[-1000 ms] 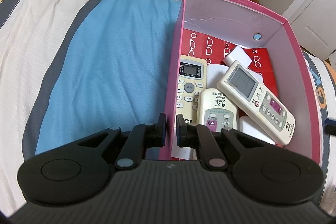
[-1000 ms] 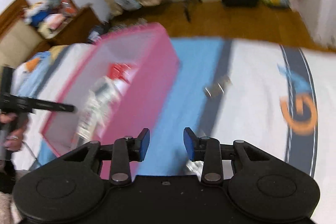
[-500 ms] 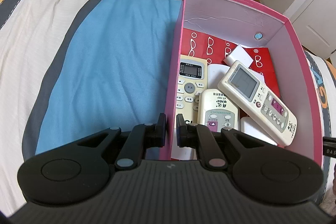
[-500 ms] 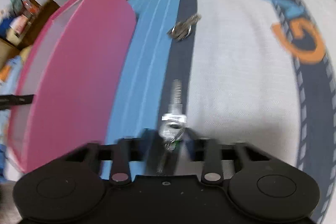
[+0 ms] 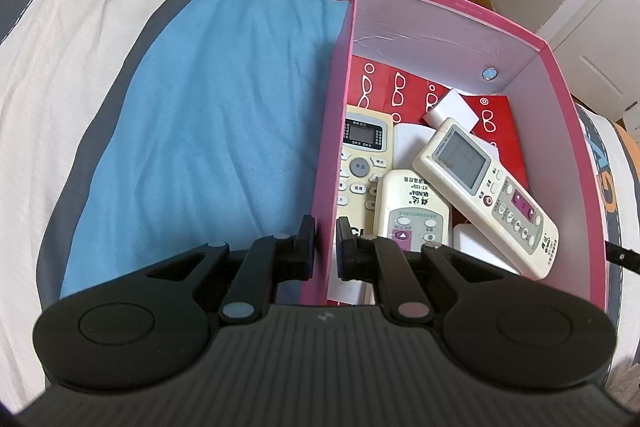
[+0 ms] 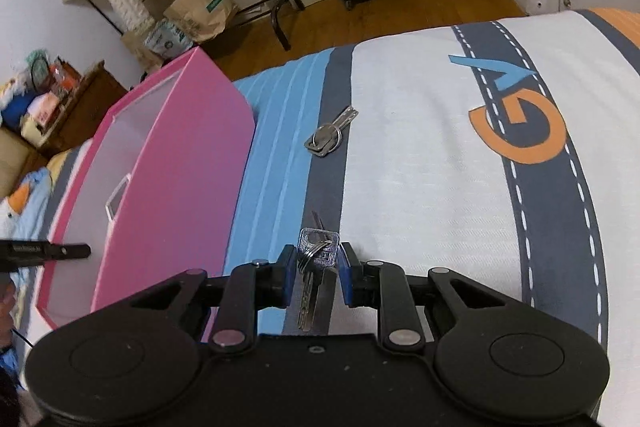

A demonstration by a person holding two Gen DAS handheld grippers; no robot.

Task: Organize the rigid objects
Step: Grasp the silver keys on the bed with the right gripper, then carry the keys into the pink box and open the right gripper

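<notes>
Middle remote (image 5: 412,211) — "QUNDA", "KT-109"; bedcover (image 6: 516,131) — "G".

Both wrist cameras look steeply down over their fingers, close above the bed (image 5: 208,131); both catch the pink box (image 6: 188,163).

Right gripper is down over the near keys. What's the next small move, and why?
Probably lift. The right gripper has its pads against the head of the near keys, which lie on the bed. The pink box sits just left, and the left gripper clamps its wall, so carrying them over looks short.
</notes>
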